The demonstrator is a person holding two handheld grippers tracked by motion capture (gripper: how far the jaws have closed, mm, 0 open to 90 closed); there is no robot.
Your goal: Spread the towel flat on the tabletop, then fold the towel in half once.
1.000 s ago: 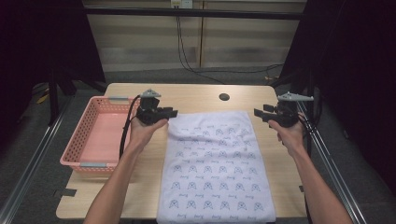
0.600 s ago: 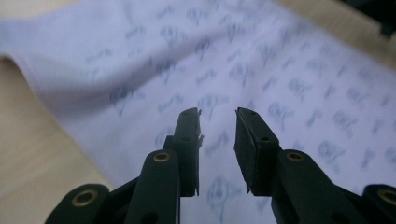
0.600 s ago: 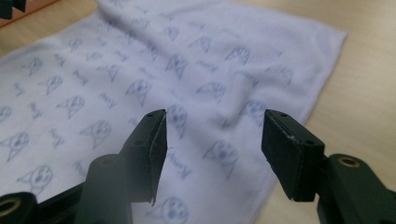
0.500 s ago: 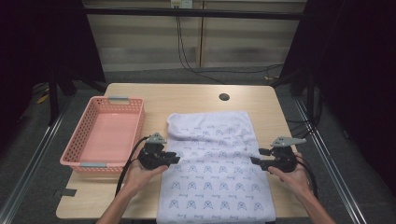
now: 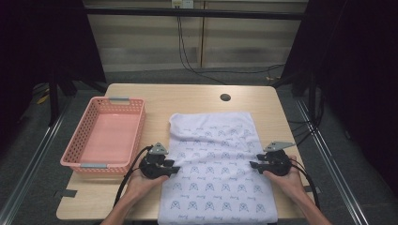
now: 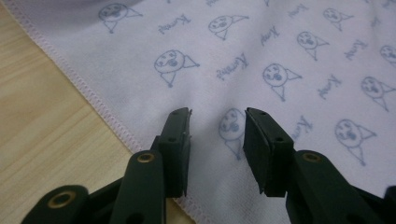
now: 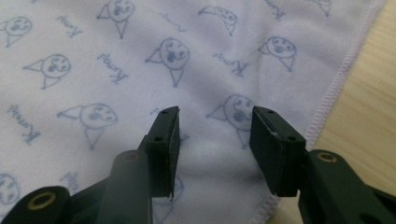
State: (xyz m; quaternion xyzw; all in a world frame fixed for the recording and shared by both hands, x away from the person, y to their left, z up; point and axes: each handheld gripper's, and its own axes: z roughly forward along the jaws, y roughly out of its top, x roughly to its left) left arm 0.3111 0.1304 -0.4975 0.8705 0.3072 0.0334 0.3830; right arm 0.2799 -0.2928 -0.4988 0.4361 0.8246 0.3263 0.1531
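Cloth (image 5: 217, 168) flat on table (image 5: 197, 96), beside pink basket (image 5: 104, 136), far end already folded over, near end hanging past table edge.

Changed since a sec ago: both hands down from far corners of cloth to its middle, one at each long side. Far fold lying released, as before. Means, prob., first fold done and next one starting: grab both side hems mid-way, then lift and fold again. Only a guess.

Left gripper (image 6: 217, 128): at left hem of cloth, low over it. Jaws part open, just been opening a bit wider. Cloth under and between jaws, flat, not pinched; pads (image 6: 180, 140) not pressing on it. Stitched edge running just behind left jaw.

Right gripper (image 7: 215, 133): same at right hem. Jaws about half open, just been closing some. Cloth flat between them, no fold of it caught yet. Whether tips touch fabric: can't tell. In high view seen as left gripper (image 5: 158, 165) and right gripper (image 5: 272, 161), facing each other across cloth.

Nothing held by either for now.
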